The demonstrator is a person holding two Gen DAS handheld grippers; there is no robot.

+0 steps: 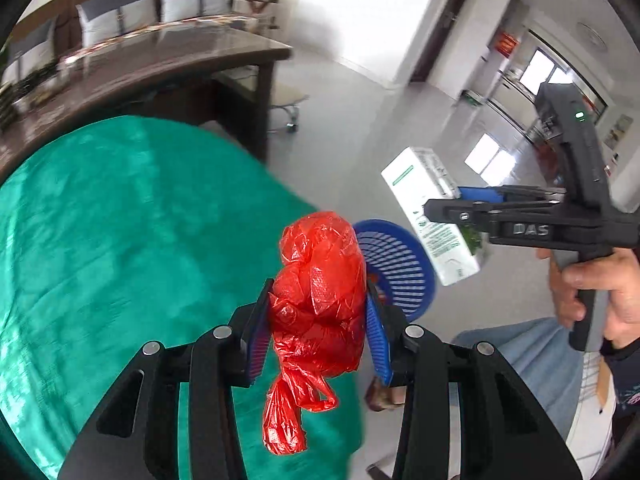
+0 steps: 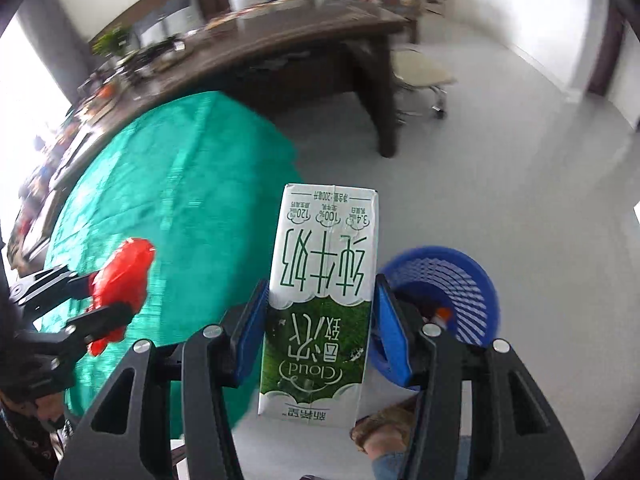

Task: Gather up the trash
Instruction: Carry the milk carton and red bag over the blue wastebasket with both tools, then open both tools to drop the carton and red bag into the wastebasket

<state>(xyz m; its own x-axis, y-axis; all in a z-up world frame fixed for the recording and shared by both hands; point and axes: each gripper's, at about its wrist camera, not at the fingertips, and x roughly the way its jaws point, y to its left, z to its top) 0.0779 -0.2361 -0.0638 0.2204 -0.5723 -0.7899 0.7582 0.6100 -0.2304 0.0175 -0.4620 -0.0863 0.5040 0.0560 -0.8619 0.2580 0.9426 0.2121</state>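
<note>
My left gripper (image 1: 316, 300) is shut on a crumpled red plastic bag (image 1: 320, 296) and holds it in the air at the right edge of the green-covered table (image 1: 120, 220). My right gripper (image 2: 320, 296) is shut on a white and green milk carton (image 2: 320, 300), held upside down above the floor. A blue slatted trash basket (image 1: 400, 272) stands on the floor just past the red bag, below the carton (image 1: 432, 216). In the right wrist view the basket (image 2: 452, 280) sits right of the carton and holds some items; the red bag (image 2: 120, 276) shows at left.
A dark wooden desk (image 1: 160, 68) with clutter stands behind the green table. A wheeled stool (image 2: 420, 76) sits by its leg. Grey floor (image 2: 520, 180) spreads to the right. My sandalled foot (image 2: 384, 428) and trouser leg (image 1: 532, 352) are near the basket.
</note>
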